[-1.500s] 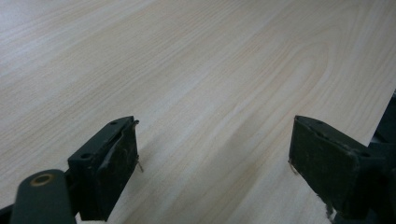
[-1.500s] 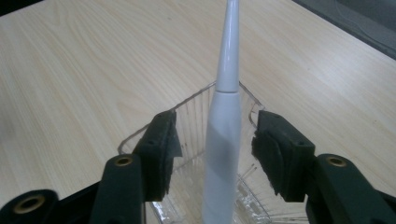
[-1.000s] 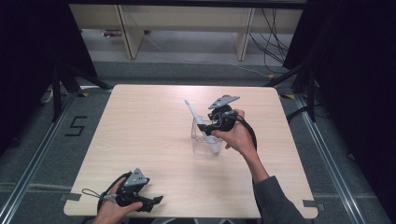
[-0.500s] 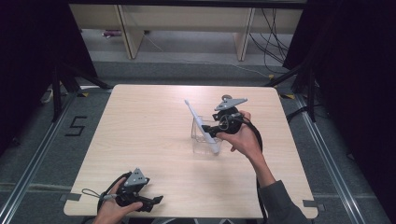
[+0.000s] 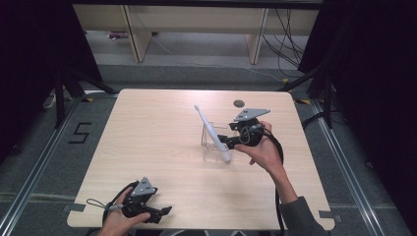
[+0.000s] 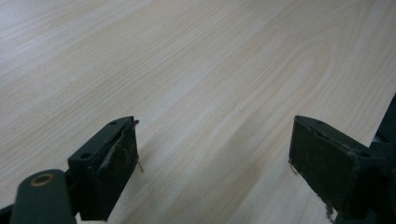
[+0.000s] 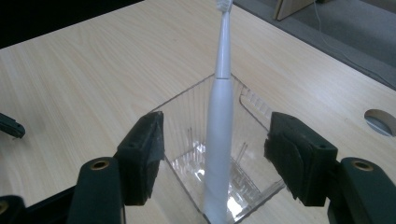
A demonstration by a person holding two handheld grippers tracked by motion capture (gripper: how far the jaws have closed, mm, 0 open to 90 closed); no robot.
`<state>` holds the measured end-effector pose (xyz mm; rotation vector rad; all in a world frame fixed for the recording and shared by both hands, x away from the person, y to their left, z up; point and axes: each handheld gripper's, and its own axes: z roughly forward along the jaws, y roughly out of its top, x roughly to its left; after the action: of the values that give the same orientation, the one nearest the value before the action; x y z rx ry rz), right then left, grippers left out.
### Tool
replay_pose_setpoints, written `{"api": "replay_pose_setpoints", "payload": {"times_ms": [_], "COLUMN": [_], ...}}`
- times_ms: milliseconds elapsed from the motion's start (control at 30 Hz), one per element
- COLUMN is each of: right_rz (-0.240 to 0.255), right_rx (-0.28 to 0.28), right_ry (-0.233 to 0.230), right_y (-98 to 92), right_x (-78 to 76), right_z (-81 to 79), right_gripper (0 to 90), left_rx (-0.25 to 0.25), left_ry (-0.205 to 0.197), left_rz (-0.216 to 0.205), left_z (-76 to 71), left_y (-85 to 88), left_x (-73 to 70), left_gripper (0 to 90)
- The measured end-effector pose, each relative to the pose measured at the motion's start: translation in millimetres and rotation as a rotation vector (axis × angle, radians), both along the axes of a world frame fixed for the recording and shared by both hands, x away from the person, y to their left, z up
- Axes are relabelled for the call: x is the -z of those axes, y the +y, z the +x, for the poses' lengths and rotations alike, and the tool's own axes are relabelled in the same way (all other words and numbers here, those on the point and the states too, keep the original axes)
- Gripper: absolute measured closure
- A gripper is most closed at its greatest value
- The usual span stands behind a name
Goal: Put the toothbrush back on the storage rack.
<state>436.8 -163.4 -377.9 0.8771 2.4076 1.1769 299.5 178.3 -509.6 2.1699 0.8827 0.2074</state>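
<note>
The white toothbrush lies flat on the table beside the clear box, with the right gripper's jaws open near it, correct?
Not quite. The white toothbrush does not lie flat beside the clear box; it stands in it, leaning on the rim, as the right gripper view shows. The right gripper is indeed open near it.

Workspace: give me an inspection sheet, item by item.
Surface: pale wood table, bare apart from a round port near its far edge.
Job's things: white electric toothbrush leaning in a clear square holder, brush head up.
Clutter: nothing seen.
Grippers: right tool open, jaws either side of the toothbrush, not pressing it; left tool open over bare wood at the near edge.
Cables: black cable loops around the right hand; more on the floor beyond.
Surroundings: dark curtains, grey floor, wooden shelving behind.
</note>
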Motion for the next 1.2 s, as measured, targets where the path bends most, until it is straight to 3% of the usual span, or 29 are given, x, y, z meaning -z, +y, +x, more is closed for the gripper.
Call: {"api": "replay_pose_setpoints", "payload": {"times_ms": [200, 300, 367, 467, 533, 567, 667, 800, 867, 933, 967, 1033, 1067, 1100, 1167, 1200], "right_rz": [0.010, 0.016, 0.013, 0.028, 0.025, 0.027, 0.020, 0.010, 0.013, 0.021, 0.022, 0.014, 0.012, 0.017, 0.017, 0.021], "right_rx": [0.009, 0.023, 0.012, 0.014, 0.023, 0.035, 0.039, 0.043, 0.056, 0.056, 0.069, 0.059, 0.065, 0.073, 0.065, 0.076], "right_ry": [-0.010, 0.003, -0.024, -0.018, -0.025, -0.037, -0.028, -0.044, -0.028, -0.052, -0.033, -0.048, -0.038, -0.032, -0.040, -0.038], "right_y": [-9.5, -12.3, -19.8, -25.2, -27.0, -29.8, -34.1, -39.7, -41.5, -43.8, -45.2, -47.9, -51.1, -52.1, -53.5, -56.3], "right_x": [2.3, 2.0, 1.1, 0.6, 0.6, 2.9, 4.5, 6.5, 7.3, 9.4, 9.0, 9.6, 10.0, 10.2, 10.9, 12.5], "right_z": [-5.7, -9.1, -10.5, -13.5, -14.5, -15.9, -18.0, -20.6, -23.6, -24.8, -27.7, -27.4, -30.3, -31.6, -31.8, -34.2], "right_gripper": [36.6, 36.3, 36.1, 35.9, 35.8, 35.1, 34.9, 34.1, 33.0, 32.6, 32.2, 31.8, 31.6, 31.3, 31.1, 30.9], "left_rx": [0.005, 0.005, 0.000, 0.000, 0.000, 0.008, 0.001, 0.005, 0.005, 0.005, 0.005, 0.005, 0.001, 0.009, 0.000, 0.003], "left_ry": [-0.006, -0.008, -0.002, -0.003, -0.004, -0.007, -0.003, -0.008, -0.008, -0.008, -0.008, -0.006, -0.002, -0.006, -0.004, -0.007], "left_rz": [0.018, 0.017, -0.005, -0.004, -0.003, 0.018, -0.004, 0.017, 0.014, 0.014, 0.014, 0.014, -0.005, 0.009, -0.005, 0.014], "left_z": [0.6, 0.2, -0.6, -0.7, -0.7, 0.2, -0.7, 0.1, -0.1, 0.1, 0.1, 0.1, -0.7, -0.2, -0.7, 0.2], "left_y": [1.5, 1.3, -0.2, -0.3, -0.2, 1.3, -0.4, 1.3, 1.1, 1.3, 1.3, 1.0, -0.4, 0.7, -0.1, 1.2], "left_x": [-0.9, -1.1, -0.6, -0.6, -0.7, -1.2, -0.5, -1.2, -1.2, -1.5, -1.5, -1.1, -0.6, -1.3, -1.0, -1.3], "left_gripper": [14.9, 14.9, 14.9, 14.9, 14.9, 14.9, 14.9, 14.9, 14.9, 14.9, 14.9, 14.9, 14.9, 14.9, 14.9, 14.9]}}
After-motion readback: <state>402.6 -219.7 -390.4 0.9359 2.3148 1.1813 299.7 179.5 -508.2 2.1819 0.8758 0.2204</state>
